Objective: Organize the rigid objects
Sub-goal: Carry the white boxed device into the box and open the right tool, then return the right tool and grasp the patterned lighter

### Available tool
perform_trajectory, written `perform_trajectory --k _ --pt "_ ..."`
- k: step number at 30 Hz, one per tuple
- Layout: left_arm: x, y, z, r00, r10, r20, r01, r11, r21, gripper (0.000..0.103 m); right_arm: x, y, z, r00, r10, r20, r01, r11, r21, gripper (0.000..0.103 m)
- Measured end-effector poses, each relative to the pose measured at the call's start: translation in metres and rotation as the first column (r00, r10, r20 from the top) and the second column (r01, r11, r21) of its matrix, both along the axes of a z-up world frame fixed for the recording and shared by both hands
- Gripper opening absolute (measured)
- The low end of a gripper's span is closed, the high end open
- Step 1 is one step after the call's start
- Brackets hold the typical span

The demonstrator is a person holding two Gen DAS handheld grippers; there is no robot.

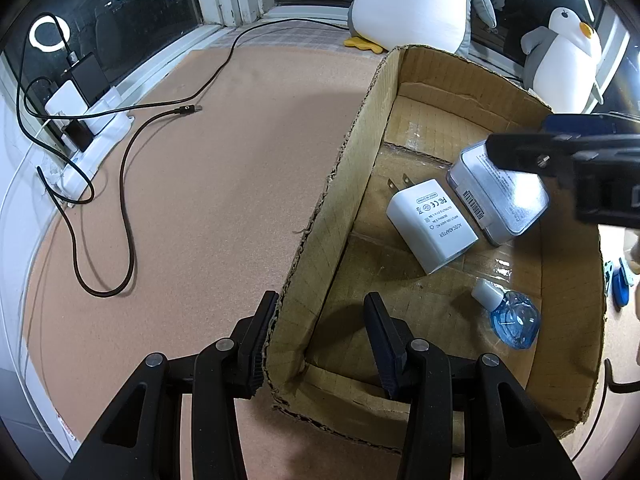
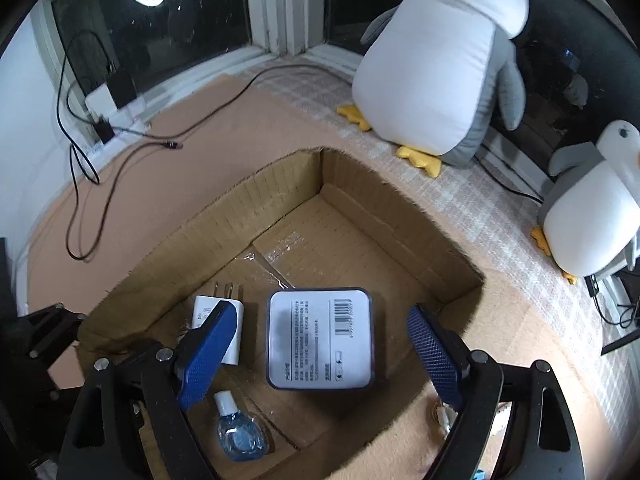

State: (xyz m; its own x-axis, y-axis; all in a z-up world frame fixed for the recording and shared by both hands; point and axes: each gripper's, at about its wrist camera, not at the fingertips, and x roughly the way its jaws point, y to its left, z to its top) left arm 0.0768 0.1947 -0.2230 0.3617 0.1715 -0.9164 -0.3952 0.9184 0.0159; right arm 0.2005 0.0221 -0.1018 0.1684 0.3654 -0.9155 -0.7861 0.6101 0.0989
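Left gripper [image 1: 320,300]: black fingers drawn in on the near-left wall of the open brown cardboard box [image 1: 332,184], one finger outside it, one inside; the pads look to pinch that wall.
Right gripper [image 2: 320,332]: blue-padded fingers spread wide over the box, nothing pressed between the pads.
Eye-drop bottle: small clear blue plastic bottle with a white cap [image 2: 239,432] lies on its side on the box floor, near the near edge, towards the near-left corner in the right wrist view.
Flat case: white rectangular case with rounded corners, a printed label and a barcode [image 2: 320,338] lies flat on the box floor, between and below the right gripper's fingers, apart from both pads.
Adapter: white two-pronged AC power adapter [image 1: 432,224] lies on the box floor just beside the case, prongs pointing to the far wall.
Surface: pinkish-brown mat [image 1: 200,184] carries the box.
Cable: black cable [image 1: 128,184] loops across the mat's left side, well apart from the box.
Far edge: large white-and-grey penguin plush toy [image 2: 436,68] by the window, a smaller penguin plush [image 2: 592,208] at the right.
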Motion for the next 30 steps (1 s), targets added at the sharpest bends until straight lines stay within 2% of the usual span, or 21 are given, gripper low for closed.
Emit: perform_trajectory --k 7,13,17,21,27,30 --pt "0.0 0.002 0.001 1.0 -0.002 0.001 0.002 1.0 0.001 0.048 0.008 -0.056 0.032 0.995 -0.098 -0.012 0.098 0.992 0.077 0.084" --pt "0.0 0.002 0.001 1.0 -0.002 0.001 0.002 1.0 0.0 0.047 0.021 -0.127 0.048 0.973 -0.228 -0.049 0.232 0.966 0.116 0.084" --pt "0.001 0.002 0.001 1.0 -0.002 0.0 0.002 1.0 0.002 0.047 0.034 -0.174 0.043 0.94 -0.329 -0.094 0.338 0.935 0.105 0.084" --pt "0.001 0.003 0.002 1.0 -0.004 -0.001 0.004 1.0 0.005 0.047 0.049 -0.212 0.027 0.888 -0.433 -0.153 0.448 0.89 0.082 0.084" --pt "0.001 0.003 0.002 1.0 -0.005 -0.001 0.005 1.0 0.006 0.047 0.066 -0.232 -0.007 0.809 -0.532 -0.252 0.557 0.83 0.038 0.083" --pt "0.001 0.003 0.002 1.0 -0.005 0.0 0.005 1.0 0.005 0.047 0.071 -0.233 -0.023 0.77 -0.561 -0.305 0.592 0.806 0.013 0.075"
